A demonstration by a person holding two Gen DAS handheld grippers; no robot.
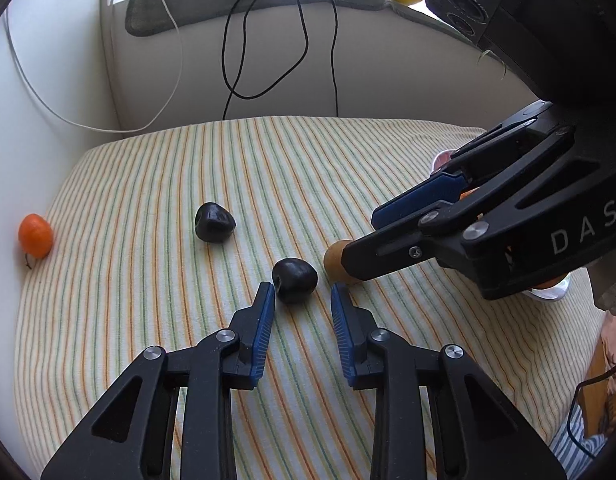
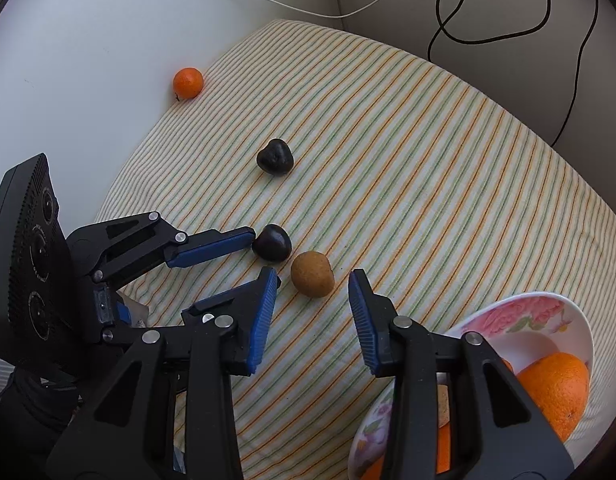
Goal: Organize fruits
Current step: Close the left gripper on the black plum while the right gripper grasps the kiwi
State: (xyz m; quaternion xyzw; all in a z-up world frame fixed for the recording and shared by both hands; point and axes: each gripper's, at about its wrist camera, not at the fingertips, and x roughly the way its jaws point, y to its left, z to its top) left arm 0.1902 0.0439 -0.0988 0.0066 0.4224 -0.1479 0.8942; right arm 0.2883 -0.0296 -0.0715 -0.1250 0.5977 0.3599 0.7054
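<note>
Striped cloth (image 2: 407, 152) covered a soft cushion set against pale upholstery, with black and white cables trailing down behind; four loose fruits lay on it, and a floral bowl (image 2: 527, 312) at the near right edge already held a large orange (image 2: 559, 388). The left gripper (image 1: 302, 294) hung low with its jaws spread wide and empty, the nearer dark fruit (image 1: 294, 280) sitting just past the tips and close against the left finger; the right gripper (image 2: 312, 282) was likewise wide open and holding nothing, its tips to either side of the tan round fruit (image 2: 312, 279), which lay just beside that dark one. A second dark fruit (image 1: 214, 223) rested farther out on the cloth; a small tangerine (image 1: 35, 235) sat well apart at the cushion's far left edge, against the upholstery.

All of them looked small and light; the dark skins seemed glossy and probably slick, the tan one matte and likely easier to hold; each would be best taken across its widest middle with a gentle squeeze, since ripe flesh could bruise; the yielding cushion might let a nudged fruit roll away, and the two neighbours lay close enough that a finger could knock one.
</note>
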